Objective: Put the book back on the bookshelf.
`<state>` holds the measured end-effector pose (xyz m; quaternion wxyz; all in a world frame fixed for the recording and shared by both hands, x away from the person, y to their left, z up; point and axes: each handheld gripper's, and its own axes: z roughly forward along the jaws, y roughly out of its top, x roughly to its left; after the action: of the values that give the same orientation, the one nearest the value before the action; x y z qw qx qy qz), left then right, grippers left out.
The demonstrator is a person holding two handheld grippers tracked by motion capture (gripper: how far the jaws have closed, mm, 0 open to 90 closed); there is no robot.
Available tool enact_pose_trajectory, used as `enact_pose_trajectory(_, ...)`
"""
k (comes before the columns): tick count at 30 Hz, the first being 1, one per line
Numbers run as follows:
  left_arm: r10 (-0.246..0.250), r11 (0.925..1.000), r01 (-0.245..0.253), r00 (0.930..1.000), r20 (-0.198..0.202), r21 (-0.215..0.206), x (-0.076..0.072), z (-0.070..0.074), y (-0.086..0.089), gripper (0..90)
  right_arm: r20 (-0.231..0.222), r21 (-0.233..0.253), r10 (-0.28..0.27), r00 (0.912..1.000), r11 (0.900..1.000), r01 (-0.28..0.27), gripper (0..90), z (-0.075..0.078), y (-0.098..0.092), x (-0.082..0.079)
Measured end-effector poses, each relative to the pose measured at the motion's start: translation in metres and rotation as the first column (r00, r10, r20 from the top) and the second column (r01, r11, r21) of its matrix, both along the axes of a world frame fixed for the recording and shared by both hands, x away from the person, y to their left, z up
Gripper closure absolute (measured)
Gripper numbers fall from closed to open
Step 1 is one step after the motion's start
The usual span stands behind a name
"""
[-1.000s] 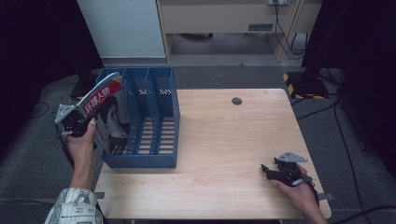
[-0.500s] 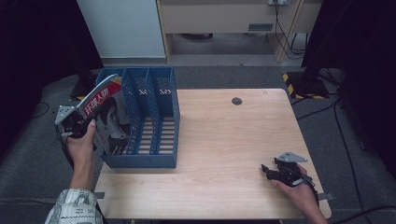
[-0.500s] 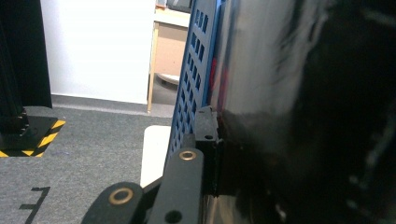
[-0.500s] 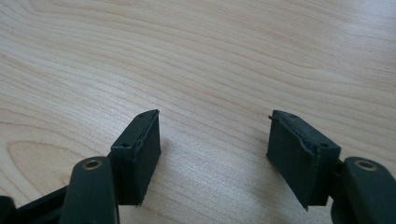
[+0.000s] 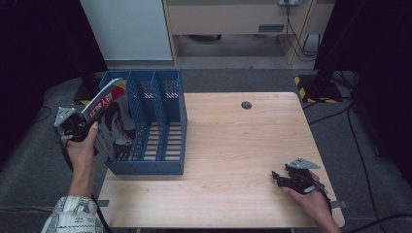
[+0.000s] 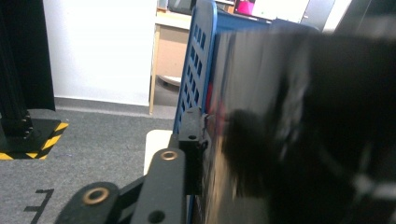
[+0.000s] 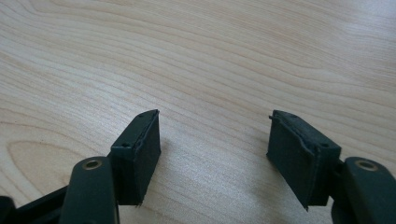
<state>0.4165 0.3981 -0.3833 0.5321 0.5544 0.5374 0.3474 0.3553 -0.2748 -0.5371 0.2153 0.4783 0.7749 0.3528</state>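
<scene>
Wooden table (image 5: 233, 145): left tongs (image 5: 80, 124) pinching magazine (image 5: 114, 121) beside blue file rack (image 5: 155, 126), right tongs (image 5: 286, 180) spread, empty.

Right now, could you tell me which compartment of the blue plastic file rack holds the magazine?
The leftmost compartment; the glossy magazine leans there, and the other two stand empty.

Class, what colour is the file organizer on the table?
Blue file organizer, clearest in the high view.
</scene>
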Motion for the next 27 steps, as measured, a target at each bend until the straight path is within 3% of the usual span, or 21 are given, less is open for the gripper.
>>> enact_pose_trajectory(7, 0.000, 0.9998, 0.000, 1.0000, 0.006, 0.021, 0.002, 0.013, -0.002, 69.0, 0.000, 0.000, 0.001, 1.0000, 1.000, -0.001, 34.4, 0.000, 0.000, 0.000)
enact_pose_trajectory(10, 0.008, 0.9995, -0.008, 0.9998, -0.017, 0.030, 0.004, 0.017, -0.003, 69.3, 0.000, 0.000, 0.001, 1.0000, 1.000, -0.001, 34.4, 0.000, 0.000, 0.000)
enact_pose_trajectory(12, 0.011, 0.9994, -0.010, 0.9993, -0.034, 0.032, 0.006, 0.017, -0.002, 71.3, 0.000, 0.000, 0.002, 1.0000, 1.000, -0.002, 34.3, 0.000, 0.000, 0.000)
enact_pose_trajectory(16, 0.001, 0.9997, 0.000, 0.9987, -0.050, 0.025, 0.008, 0.018, -0.003, 83.8, 0.001, -0.001, 0.004, 1.0000, 1.000, -0.004, 34.3, 0.000, 0.000, 0.000)
enact_pose_trajectory(27, 0.001, 0.9999, -0.001, 1.0000, -0.004, 0.012, -0.002, 0.018, 0.000, 86.4, 0.001, -0.002, 0.005, 1.0000, 1.000, -0.005, 34.3, 0.000, 0.000, 0.000)
